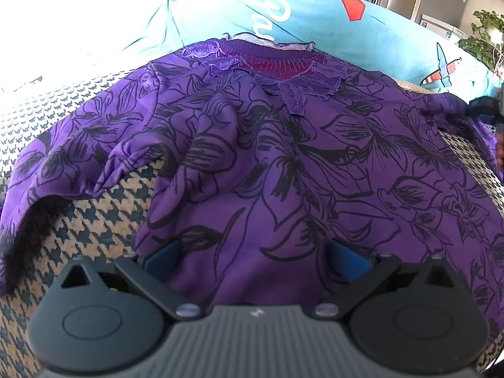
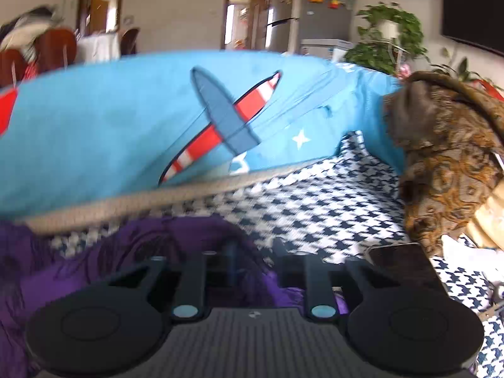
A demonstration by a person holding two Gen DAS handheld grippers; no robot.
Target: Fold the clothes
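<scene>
The purple top (image 1: 267,163) with black flower outlines lies spread on the houndstooth cover (image 1: 104,217) of the sofa, front side up, its lace neckline (image 1: 267,69) toward the turquoise cushion (image 1: 315,15) at the back; one sleeve (image 1: 63,163) goes out to the left in the left wrist view and is a little bunched near the armpit, so a wedge of the checked cover shows under it; the body of the garment has soft wrinkles in the middle; the left gripper (image 1: 255,258) is at the lower hem, its two blue fingers (image 1: 162,256) standing wide apart with the fabric lying between them, not pinched, so this tool is released; in the right wrist view the picture is blurred; the right gripper (image 2: 252,261) stands over a crumpled part of the purple top (image 2: 94,267) at the edge of the houndstooth cover (image 2: 315,208); its jaws are partly apart and some purple cloth shows near them, but I cannot tell if the pads press on it; behind it the turquoise cushion (image 2: 110,126) shows a printed red-and-white striped plane (image 2: 220,129); to the right a brown patterned cloth (image 2: 447,163) hangs over something, and a dark phone (image 2: 400,261) lies on the cover just beside it; farther back there are a refrigerator (image 2: 315,22) and a green plant (image 2: 387,37).
</scene>
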